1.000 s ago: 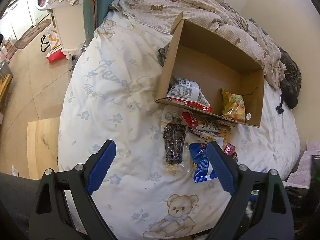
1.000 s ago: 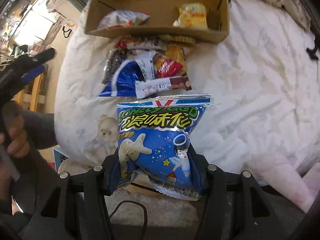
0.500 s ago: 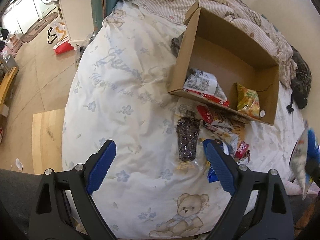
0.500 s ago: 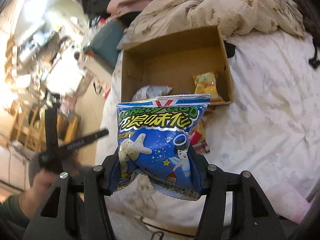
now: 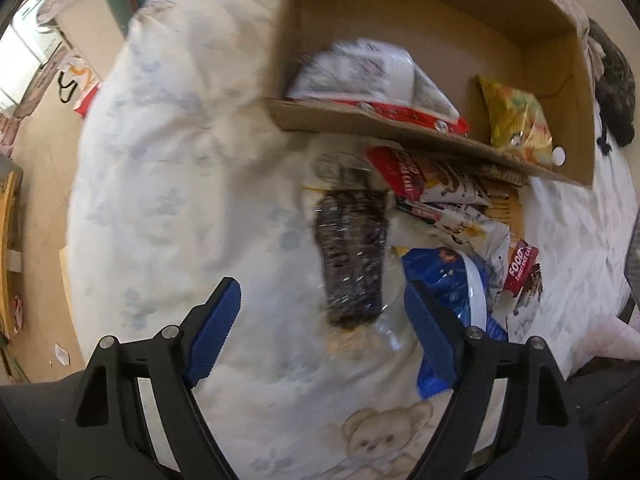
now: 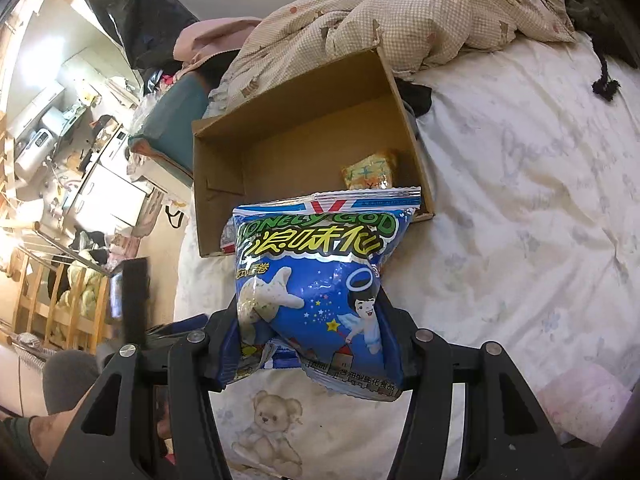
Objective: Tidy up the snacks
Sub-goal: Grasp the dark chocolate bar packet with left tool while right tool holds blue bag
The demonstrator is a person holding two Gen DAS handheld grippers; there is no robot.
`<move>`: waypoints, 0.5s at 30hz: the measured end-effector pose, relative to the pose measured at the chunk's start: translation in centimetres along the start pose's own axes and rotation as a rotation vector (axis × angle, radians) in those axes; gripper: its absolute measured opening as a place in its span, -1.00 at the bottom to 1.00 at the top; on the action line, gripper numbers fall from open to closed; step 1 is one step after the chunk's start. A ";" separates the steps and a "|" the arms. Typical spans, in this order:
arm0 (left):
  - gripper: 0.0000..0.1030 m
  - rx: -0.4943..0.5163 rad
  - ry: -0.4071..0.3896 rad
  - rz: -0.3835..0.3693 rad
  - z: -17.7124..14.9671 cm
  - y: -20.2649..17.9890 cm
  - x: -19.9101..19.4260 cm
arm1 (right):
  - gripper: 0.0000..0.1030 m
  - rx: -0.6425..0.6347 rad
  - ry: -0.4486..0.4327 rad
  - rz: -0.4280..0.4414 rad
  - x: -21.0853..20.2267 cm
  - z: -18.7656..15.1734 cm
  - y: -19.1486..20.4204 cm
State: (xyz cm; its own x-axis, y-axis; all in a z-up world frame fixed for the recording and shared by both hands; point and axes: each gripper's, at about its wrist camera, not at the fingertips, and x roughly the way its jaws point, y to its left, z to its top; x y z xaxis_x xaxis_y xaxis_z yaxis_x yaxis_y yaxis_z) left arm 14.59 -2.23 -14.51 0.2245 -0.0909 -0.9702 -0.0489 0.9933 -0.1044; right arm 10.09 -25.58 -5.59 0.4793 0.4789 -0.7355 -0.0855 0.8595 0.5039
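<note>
Across a bear-print quilt (image 5: 168, 184), the right gripper (image 6: 308, 344) clasped a blue snack bag (image 6: 320, 280) before the cardboard box (image 6: 304, 128), seemingly ready to drop it in. The left gripper (image 5: 324, 320), jaws closing on nothing, hovered over a dark packet (image 5: 352, 256) crowded by loose snacks (image 5: 452, 196).
</note>
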 end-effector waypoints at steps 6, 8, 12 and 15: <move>0.60 0.001 0.060 -0.022 1.4 -1.2 3.6 | 0.14 0.004 0.001 -0.001 -0.2 -0.3 -0.3; 0.62 -0.010 0.063 -0.020 1.7 -1.0 4.5 | 0.14 0.001 0.002 -0.003 -0.1 -0.2 -0.3; 0.68 0.009 0.071 -0.028 1.7 -1.1 5.1 | 0.14 0.001 0.012 -0.004 0.1 -0.2 -0.3; 0.37 -0.008 0.062 -0.011 1.5 -0.9 4.9 | 0.14 -0.004 0.015 -0.006 0.3 0.0 -0.1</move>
State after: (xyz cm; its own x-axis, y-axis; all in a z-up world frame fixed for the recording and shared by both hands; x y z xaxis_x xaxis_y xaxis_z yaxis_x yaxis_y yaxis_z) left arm 17.18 -3.43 -18.81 0.1647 -0.1059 -0.9806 -0.0550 0.9917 -0.1164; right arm 10.19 -25.52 -5.82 0.4669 0.4762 -0.7452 -0.0865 0.8632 0.4974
